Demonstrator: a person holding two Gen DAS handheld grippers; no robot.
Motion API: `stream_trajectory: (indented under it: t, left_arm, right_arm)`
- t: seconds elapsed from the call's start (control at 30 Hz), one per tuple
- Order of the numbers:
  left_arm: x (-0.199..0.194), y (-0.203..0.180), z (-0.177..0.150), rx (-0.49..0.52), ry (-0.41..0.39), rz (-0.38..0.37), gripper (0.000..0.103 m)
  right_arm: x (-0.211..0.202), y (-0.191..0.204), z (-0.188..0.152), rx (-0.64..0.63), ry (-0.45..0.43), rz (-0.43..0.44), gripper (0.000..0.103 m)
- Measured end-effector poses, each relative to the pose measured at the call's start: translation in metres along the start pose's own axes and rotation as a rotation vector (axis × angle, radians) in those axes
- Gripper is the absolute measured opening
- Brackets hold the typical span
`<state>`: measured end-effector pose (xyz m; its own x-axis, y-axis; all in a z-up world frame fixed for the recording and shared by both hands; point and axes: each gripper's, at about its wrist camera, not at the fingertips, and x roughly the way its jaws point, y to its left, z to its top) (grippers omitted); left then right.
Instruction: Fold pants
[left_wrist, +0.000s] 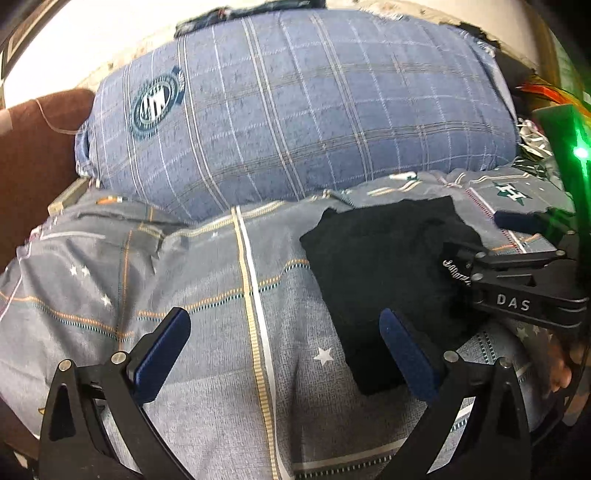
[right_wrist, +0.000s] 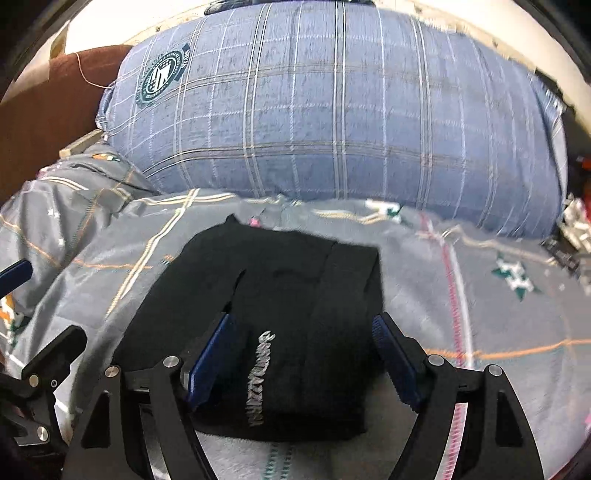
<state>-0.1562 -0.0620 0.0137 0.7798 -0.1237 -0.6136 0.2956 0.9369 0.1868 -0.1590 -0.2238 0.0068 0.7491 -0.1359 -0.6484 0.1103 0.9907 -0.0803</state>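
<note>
Right claw: nearest the lens, pads spread wide on either side of the folded pants, not pinching; whether they brush the cloth cannot be told
Left claw: pads wide apart over bare bedspread, nothing between them
Pants: black, folded into a compact stack with white lettering on top, lying on the bed in front of the pillow, toward the right side as the left wrist view shows it
Bedspread: grey, with stripes and stars, rumpled toward the left edge of the bed
Pillow: blue checked, with a round crest, along the far edge of the bed
Risk, snag: the right claw sits low around the stack, so pulling away at a slant could drag the top layer and open the fold
Risk, slump: the soft, uneven bedspread could let the stack lean and its edges slip out of line
Risk, clash: the two claws work close together and could knock each other beside the pants
Count: two claws, one pair of pants, one pillow, one bedspread
</note>
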Motion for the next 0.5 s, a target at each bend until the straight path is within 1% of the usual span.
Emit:
stream_trajectory:
  t: [0.13, 0.27, 0.33, 0.5]
  left_arm:
    - [0.001, -0.002, 0.002, -0.027, 0.006, 0.006, 0.103]
    - [0.002, -0.008, 0.011, -0.017, -0.002, 0.023, 0.103]
    - [0.0, -0.011, 0.016, -0.009, -0.011, 0.032, 0.103]
    - [-0.011, -0.017, 0.025, -0.015, -0.032, 0.026, 0.103]
  right_arm:
    - [0.001, -0.004, 0.004, -0.039, -0.012, -0.053, 0.08]
    - [-0.003, -0.013, 0.005, -0.059, -0.027, -0.087, 0.08]
    - [-0.007, -0.019, 0.006, -0.054, -0.039, -0.094, 0.08]
    - [-0.019, -0.03, 0.008, -0.038, -0.072, -0.119, 0.08]
